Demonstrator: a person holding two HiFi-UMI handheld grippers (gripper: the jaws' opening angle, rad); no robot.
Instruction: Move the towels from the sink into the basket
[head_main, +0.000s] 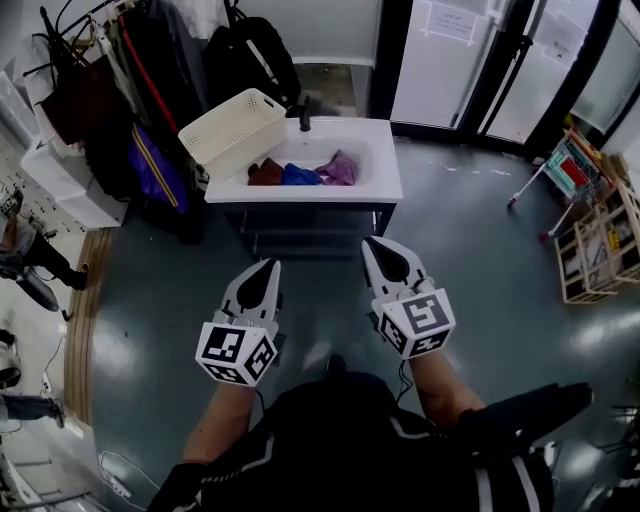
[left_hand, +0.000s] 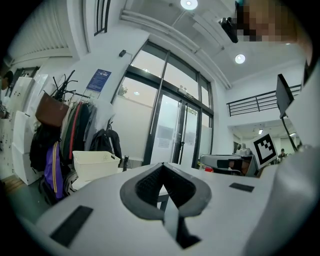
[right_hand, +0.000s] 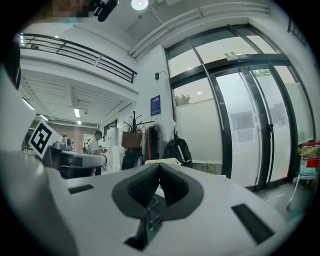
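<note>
Three towels lie in the white sink (head_main: 385, 175): a brown towel (head_main: 265, 172), a blue towel (head_main: 300, 175) and a purple towel (head_main: 338, 168). The cream basket (head_main: 232, 125) stands tilted on the sink's left rim, also seen in the left gripper view as the basket (left_hand: 95, 165). My left gripper (head_main: 273, 264) and right gripper (head_main: 368, 242) are held level in front of the sink, short of it, both shut with nothing between the jaws. In their own views the left gripper (left_hand: 162, 164) and right gripper (right_hand: 159, 165) show tips touching.
A coat rack with bags and a black backpack (head_main: 250, 55) stands left of the sink. Glass doors (head_main: 480, 60) run along the back right. A wooden shelf (head_main: 600, 245) and a cart stand at right. A person (right_hand: 93, 144) stands far off.
</note>
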